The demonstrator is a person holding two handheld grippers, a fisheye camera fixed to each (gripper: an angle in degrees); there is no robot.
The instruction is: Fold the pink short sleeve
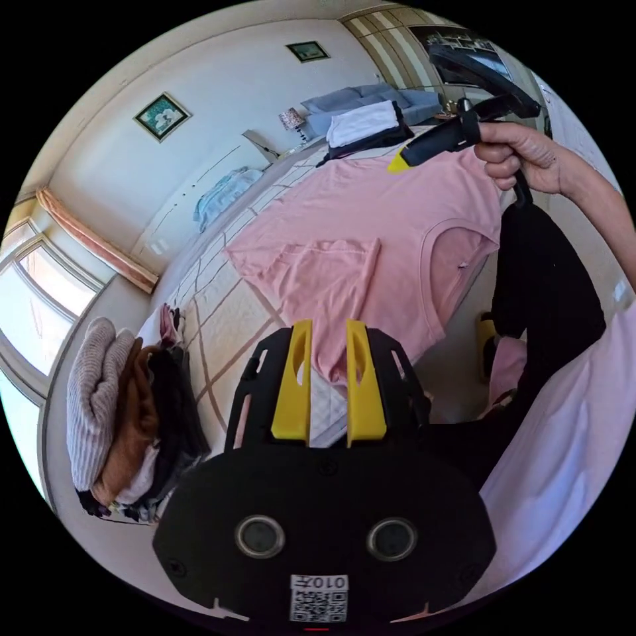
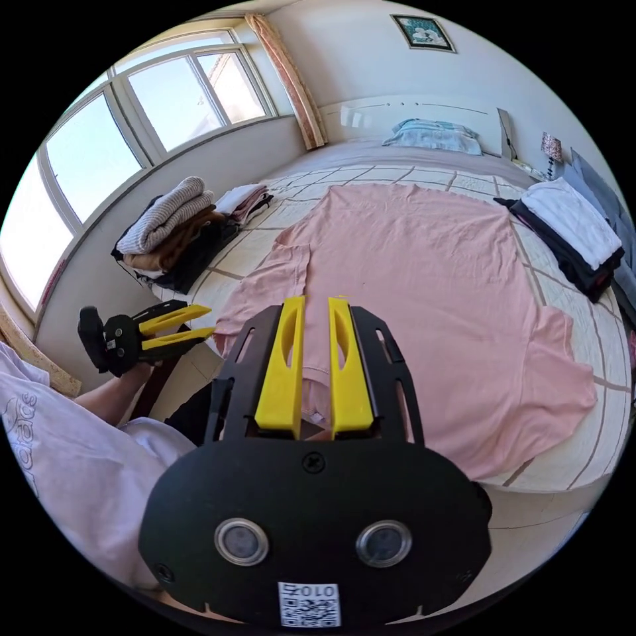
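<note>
Both our yellow-jawed tongs hang over the bed with nothing held, jaws a narrow gap apart.

Left gripper view: our left gripper (image 1: pixel 328 324) hovers, slightly parted and empty, above the near edge of the pink short-sleeve cotton T-shirt (image 1: pixel 371 252), which lies flat on the checked cream bedspread (image 1: pixel 225 324) with one sleeve folded inward. Our right gripper (image 1: pixel 398 163) is held in a hand (image 1: pixel 520 156) over the shirt's far side; whether it is parted we cannot tell. Right gripper view: our right gripper (image 2: pixel 313 303) floats above the shirt's (image 2: pixel 424 291) collar end, a small gap between its jaws, empty. Our left gripper (image 2: pixel 205 320) sits off the bed edge, slightly parted. A pile of folded knitwear (image 2: pixel 175 228) rests beside the window.
</note>
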